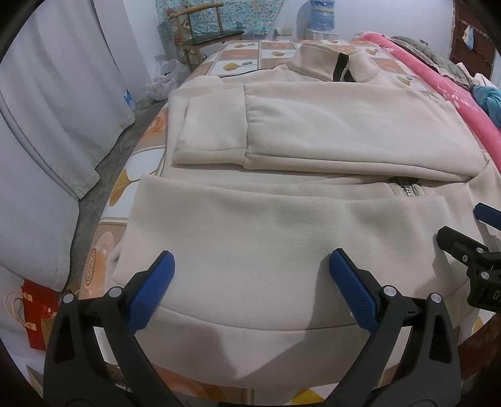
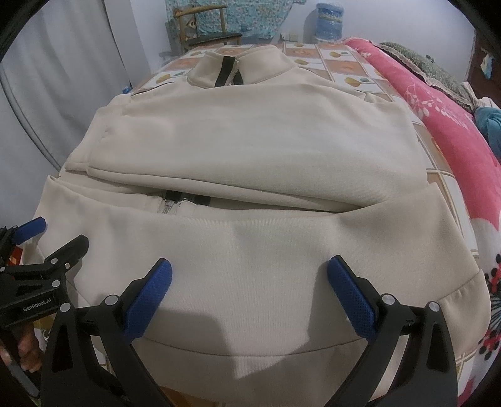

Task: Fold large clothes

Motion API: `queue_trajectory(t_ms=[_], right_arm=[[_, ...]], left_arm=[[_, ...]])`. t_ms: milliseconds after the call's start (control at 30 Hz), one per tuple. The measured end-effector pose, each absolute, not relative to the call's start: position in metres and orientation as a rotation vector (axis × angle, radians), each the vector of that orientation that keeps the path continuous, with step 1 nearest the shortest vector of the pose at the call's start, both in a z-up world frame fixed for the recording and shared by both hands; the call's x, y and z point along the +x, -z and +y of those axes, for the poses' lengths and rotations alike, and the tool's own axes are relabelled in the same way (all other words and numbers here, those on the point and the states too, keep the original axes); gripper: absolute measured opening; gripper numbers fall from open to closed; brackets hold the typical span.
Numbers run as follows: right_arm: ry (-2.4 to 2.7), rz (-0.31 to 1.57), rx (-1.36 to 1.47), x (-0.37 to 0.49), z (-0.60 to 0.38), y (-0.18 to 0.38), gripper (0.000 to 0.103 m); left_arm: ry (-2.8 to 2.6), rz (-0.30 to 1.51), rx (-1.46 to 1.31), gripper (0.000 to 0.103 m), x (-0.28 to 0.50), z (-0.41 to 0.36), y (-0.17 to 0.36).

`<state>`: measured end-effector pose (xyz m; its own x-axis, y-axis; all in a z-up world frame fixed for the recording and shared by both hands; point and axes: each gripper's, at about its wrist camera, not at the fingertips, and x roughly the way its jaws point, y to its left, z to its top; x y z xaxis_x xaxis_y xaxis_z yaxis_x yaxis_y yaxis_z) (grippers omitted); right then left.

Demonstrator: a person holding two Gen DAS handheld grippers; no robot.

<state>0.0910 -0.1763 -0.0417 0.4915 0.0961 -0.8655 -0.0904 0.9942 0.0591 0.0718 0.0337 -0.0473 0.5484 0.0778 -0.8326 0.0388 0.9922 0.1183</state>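
Observation:
A cream zip-up jacket (image 1: 281,225) lies flat on the bed, collar (image 1: 332,62) at the far end and hem band toward me. Both sleeves are folded across its chest, the cuff (image 1: 209,128) lying at the left. My left gripper (image 1: 250,266) hovers open over the left part of the hem with nothing between its blue pads. My right gripper (image 2: 249,272) hangs open over the right part of the same jacket (image 2: 250,194), also empty. Each gripper shows at the edge of the other's view: the right one (image 1: 469,250), the left one (image 2: 37,250).
The bed has a tiled orange-and-white sheet (image 1: 131,175). A pink floral blanket (image 2: 447,125) runs along the right side. White curtains (image 1: 47,109) hang at the left, a red bag (image 1: 37,313) sits on the floor, and a wooden chair (image 1: 200,34) and water bottle (image 2: 328,22) stand behind.

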Motion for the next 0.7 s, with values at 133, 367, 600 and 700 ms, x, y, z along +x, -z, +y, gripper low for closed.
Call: queue_trajectory(t_ms=[133,367,600,700], right_arm=[[-0.113,1.051,0.007,0.091,-0.176,0.041,0.097],[-0.193,1.112,0.072,0.099,-0.184,0.034,0.097],[-0.301,1.011,0.099,0.128,-0.200,-0.033,0.097],[-0.314,0.986,0.087,0.151,-0.204,-0.054,0.097]], left_arm=[[-0.015,0.986,0.134,0.096,0.072,0.034,0.047],[0.023,0.949,0.201,0.096,0.073,0.033,0.036],[0.075,0.750,0.177,0.096,0.096,0.058,-0.033],[0.139,0.710,0.120,0.096,0.124,0.066,-0.058]])
